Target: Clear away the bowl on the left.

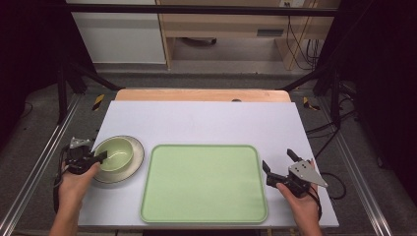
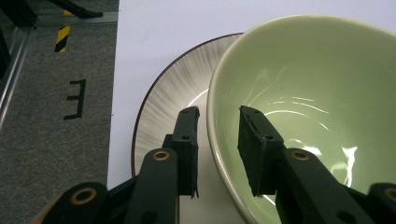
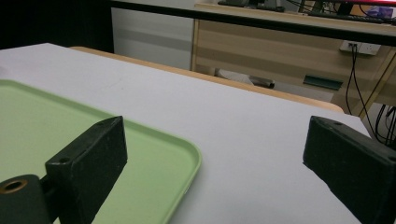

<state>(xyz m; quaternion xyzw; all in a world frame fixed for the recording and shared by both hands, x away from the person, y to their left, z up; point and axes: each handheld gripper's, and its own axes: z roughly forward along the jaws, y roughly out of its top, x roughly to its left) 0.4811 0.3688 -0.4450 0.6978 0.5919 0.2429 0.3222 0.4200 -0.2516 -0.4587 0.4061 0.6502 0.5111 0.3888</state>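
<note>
A pale green bowl [image 1: 116, 152] stands on a white plate with a dark rim [image 1: 136, 160] at the table's left. My left gripper [image 1: 101, 157] is at the bowl's near-left edge. In the left gripper view the jaws straddle the bowl's rim [image 2: 212, 121], one outside over the plate [image 2: 168, 88] and one inside the bowl [image 2: 308, 88], with a gap on both sides, so the left gripper [image 2: 218, 116] is open. A large light green tray [image 1: 204, 184] lies empty in the middle. My right gripper [image 1: 278, 159] hovers open just right of the tray [image 3: 42, 116], holding nothing.
A white sheet [image 1: 206, 120] covers the wooden table, whose far edge [image 1: 201, 94] shows beyond it. Grey floor with metal rails flanks both sides. Cables hang by a wooden desk [image 3: 280, 42] at the back right.
</note>
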